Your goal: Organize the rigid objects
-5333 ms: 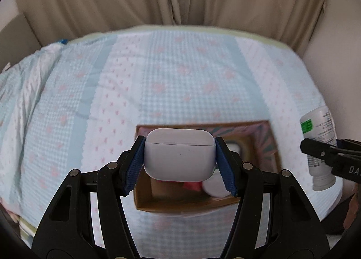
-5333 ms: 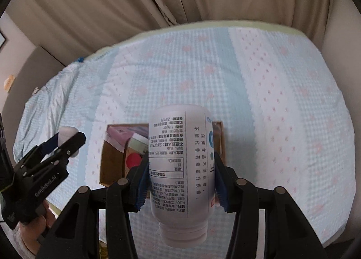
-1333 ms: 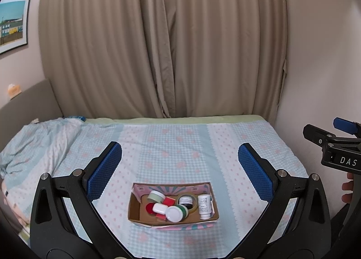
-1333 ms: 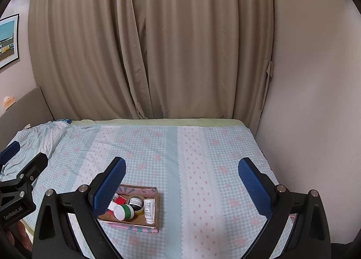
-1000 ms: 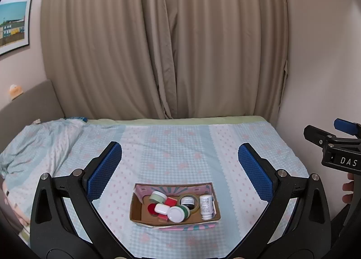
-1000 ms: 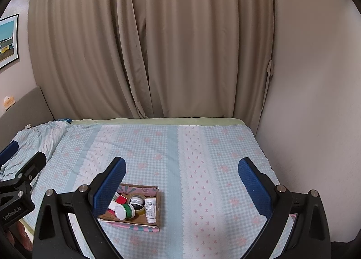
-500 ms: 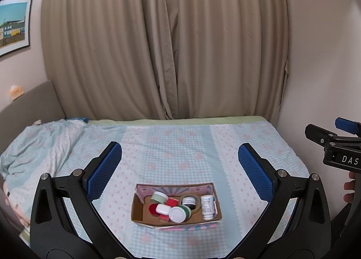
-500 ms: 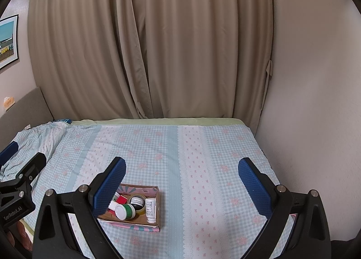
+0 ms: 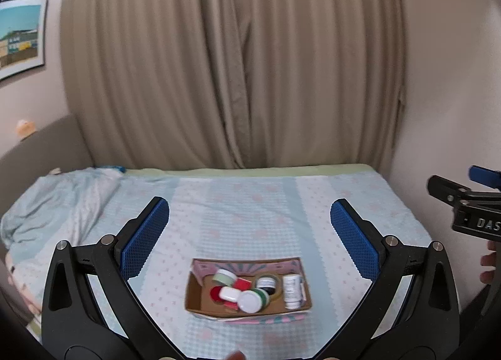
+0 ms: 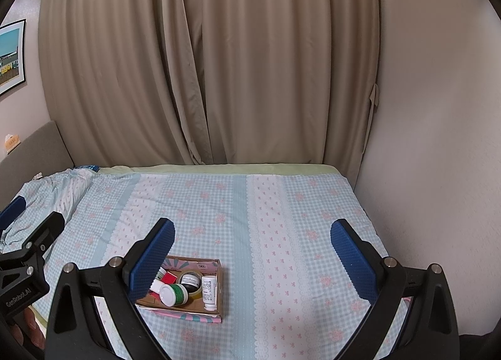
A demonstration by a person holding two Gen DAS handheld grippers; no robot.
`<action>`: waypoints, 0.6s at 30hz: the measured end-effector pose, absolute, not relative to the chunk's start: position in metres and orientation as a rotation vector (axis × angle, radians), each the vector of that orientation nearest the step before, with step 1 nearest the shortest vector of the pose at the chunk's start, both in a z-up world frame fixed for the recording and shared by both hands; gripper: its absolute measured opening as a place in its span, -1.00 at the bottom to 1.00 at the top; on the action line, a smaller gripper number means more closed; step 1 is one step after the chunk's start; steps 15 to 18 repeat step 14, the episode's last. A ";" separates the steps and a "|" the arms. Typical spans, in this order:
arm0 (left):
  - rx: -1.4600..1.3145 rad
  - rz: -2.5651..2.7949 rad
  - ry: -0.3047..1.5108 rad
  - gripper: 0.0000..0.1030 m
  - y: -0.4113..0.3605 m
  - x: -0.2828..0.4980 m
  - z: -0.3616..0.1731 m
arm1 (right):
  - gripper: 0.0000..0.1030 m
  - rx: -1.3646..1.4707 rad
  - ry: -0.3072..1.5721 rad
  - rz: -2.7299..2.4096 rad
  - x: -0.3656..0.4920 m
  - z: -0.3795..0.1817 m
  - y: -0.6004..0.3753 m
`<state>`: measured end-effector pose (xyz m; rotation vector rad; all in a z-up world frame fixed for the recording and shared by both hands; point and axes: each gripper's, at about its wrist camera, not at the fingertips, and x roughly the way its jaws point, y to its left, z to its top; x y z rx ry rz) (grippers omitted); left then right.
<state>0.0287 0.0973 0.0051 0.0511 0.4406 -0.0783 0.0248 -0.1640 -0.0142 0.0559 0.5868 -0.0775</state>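
Bedroom: bed (image 10: 281,219) under a pale blue checked sheet with pink flower print, crumpled blanket (image 9: 62,200) bunched left of the box. Beige curtains (image 10: 250,62) closed behind the bed, plain wall to the right, framed picture (image 9: 20,37) on the wall up left, grey headboard (image 10: 34,147) below it.

Cardboard box (image 9: 194,291) on the sheet near the front edge of the bed, pink-patterned flaps folded out.

Left gripper (image 9: 250,237) held well above and back from the box, blue pads spread wide, nothing between them. Box seen low between its fingers, well clear of both.

Right gripper (image 10: 252,250) same: spread wide, empty, held high. Box sits below and just beside its left pad (image 10: 153,256), partly hidden by it.

Each gripper visible at the edge of the other's view; bits of a hand behind both.

In the box: white pill bottle (image 9: 291,291) lying along the right wall, tape roll (image 9: 268,283) left of it, white-lidded green jar (image 9: 252,300) in front, white earbud case (image 9: 231,294) on a red lid (image 9: 216,292), pale green jar (image 9: 224,277) towards the back-left corner, red item (image 9: 242,283) beside it. All loosely piled, touching.
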 end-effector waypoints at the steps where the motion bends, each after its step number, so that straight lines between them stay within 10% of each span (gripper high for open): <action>1: 0.056 -0.062 0.435 0.99 0.098 0.029 0.005 | 0.93 0.057 0.588 -0.079 0.025 -0.014 -0.164; 18: 0.028 -0.063 0.397 0.99 0.107 0.032 0.001 | 0.93 0.061 0.598 -0.084 0.027 -0.017 -0.164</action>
